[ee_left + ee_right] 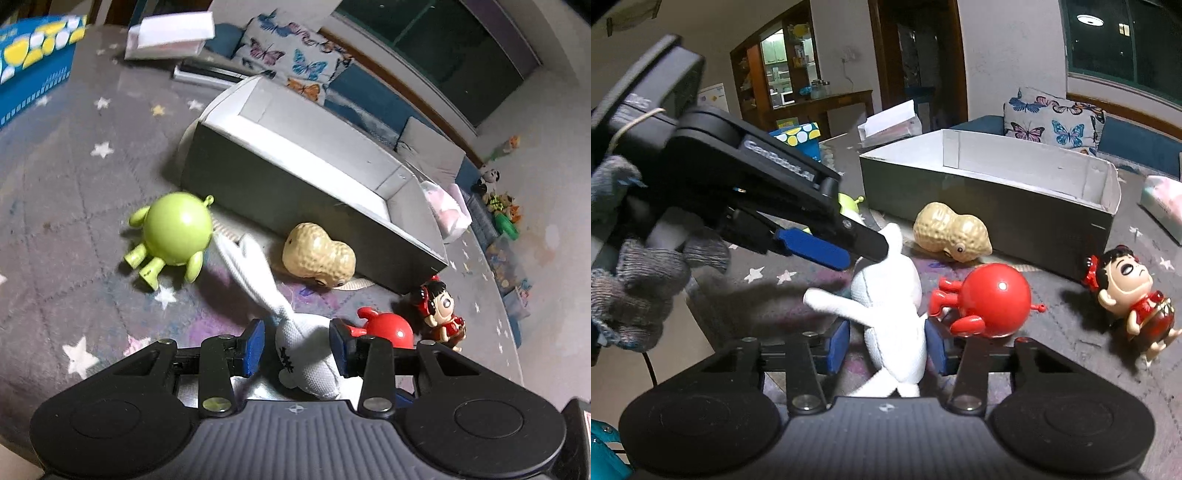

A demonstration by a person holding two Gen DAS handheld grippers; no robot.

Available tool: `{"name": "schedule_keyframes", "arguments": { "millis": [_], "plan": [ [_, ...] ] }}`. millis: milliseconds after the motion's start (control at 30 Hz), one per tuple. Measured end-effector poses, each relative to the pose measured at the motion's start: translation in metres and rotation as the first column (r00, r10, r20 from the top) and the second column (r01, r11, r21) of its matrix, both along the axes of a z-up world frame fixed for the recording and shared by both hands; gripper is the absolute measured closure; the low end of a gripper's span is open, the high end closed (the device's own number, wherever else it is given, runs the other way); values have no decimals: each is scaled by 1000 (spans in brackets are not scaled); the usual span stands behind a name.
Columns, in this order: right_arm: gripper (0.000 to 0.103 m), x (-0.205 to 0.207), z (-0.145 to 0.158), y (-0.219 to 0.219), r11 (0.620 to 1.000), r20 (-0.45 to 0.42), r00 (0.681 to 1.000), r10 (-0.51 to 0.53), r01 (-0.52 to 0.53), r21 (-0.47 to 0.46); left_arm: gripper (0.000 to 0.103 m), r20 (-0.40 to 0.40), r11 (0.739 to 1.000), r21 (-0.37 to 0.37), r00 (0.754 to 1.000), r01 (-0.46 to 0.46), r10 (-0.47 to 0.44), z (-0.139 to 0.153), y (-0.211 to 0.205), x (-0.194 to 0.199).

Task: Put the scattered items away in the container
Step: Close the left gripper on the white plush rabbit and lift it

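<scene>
A white plush rabbit (306,354) lies on the star-patterned mat between the jaws of both grippers. My left gripper (297,349) is open around its head, pads not quite touching. My right gripper (886,345) is open around its body (894,314); the left gripper (827,254) shows there reaching in from the left above the plush. The grey open box (295,184), white inside, stands just beyond; it also shows in the right wrist view (990,195).
On the mat lie a green round toy (173,236), a peanut toy (317,254), a red round toy (990,302) and a doll in red (1134,295). A blue dotted box (33,62) and a butterfly cushion (295,59) sit farther back.
</scene>
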State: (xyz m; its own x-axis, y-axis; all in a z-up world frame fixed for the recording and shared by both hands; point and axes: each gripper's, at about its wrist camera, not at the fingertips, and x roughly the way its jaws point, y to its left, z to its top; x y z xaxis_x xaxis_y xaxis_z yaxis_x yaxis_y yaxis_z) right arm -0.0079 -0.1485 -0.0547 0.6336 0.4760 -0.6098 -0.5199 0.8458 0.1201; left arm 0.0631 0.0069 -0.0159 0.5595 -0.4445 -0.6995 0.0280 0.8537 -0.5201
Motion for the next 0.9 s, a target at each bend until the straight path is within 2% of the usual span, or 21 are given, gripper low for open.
{"name": "schedule_keyframes", "arguments": {
  "millis": [100, 200, 333, 567, 900],
  "plan": [
    [69, 2, -2, 1, 1000, -1, 1000, -1, 1, -16, 61, -32, 999, -45, 999, -13, 11, -4, 4, 4],
    [71, 3, -4, 3, 999, -3, 1000, 9, -9, -33, 60, -44, 998, -62, 999, -17, 14, -7, 5, 6],
    [74, -1, -4, 6, 998, 23, 1000, 21, -19, -57, 71, -33, 996, -90, 999, -8, 5, -7, 4, 6],
    [75, -13, 8, 8, 996, 77, 996, 45, -39, -85, 76, 16, 992, -124, 1000, 10, -8, 2, 7, -4],
    [75, -12, 45, 3, 992, 195, 977, 84, -63, -113, 76, 133, 987, -159, 991, 31, -10, 40, 3, -4]
  ]
}}
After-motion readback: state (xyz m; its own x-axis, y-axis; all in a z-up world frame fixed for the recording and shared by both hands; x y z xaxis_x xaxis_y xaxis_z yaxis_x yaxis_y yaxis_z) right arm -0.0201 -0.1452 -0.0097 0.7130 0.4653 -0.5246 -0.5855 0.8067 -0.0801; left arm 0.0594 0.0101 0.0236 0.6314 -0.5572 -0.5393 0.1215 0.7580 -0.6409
